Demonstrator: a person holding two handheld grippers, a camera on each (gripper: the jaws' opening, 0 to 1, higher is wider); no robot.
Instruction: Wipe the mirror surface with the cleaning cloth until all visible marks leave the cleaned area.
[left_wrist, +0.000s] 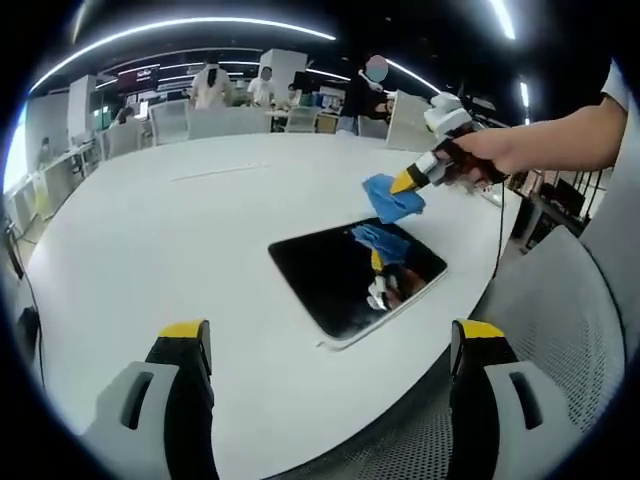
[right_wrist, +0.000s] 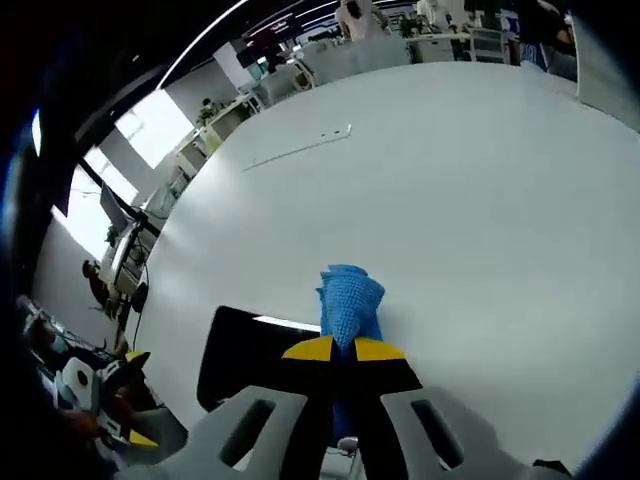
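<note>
Right claw (right_wrist: 344, 349): yellow-tipped jaws pressed together on a bunched blue cleaning cloth (right_wrist: 349, 300), which sticks out forward past the tips; in the left gripper view the same claw (left_wrist: 412, 181) hangs above the far edge of the mirror with the cloth (left_wrist: 393, 197) drooping from it, a hand (left_wrist: 545, 148) behind it. Whether the cloth touches the glass cannot be told. Left claw (left_wrist: 330, 340): jaws wide apart, holding nothing, set back near the desk edge and facing the mirror. Mirror (left_wrist: 330, 275): flat dark rectangular pane with a pale rim, lying face up on the white round desk (left_wrist: 150, 230) near its edge, reflecting the cloth and claw; in the right gripper view its dark corner (right_wrist: 240, 355) lies just left of the jaws. Marks on the glass are too small to make out. Handling, as judged: cloth soft, light, limp, best held by a gathered fold as now; mirror rigid, smooth, likely fragile and liable to slide on the desk, so steady it at the rim. Background: chairs (left_wrist: 170, 120) and people beyond the desk.
</note>
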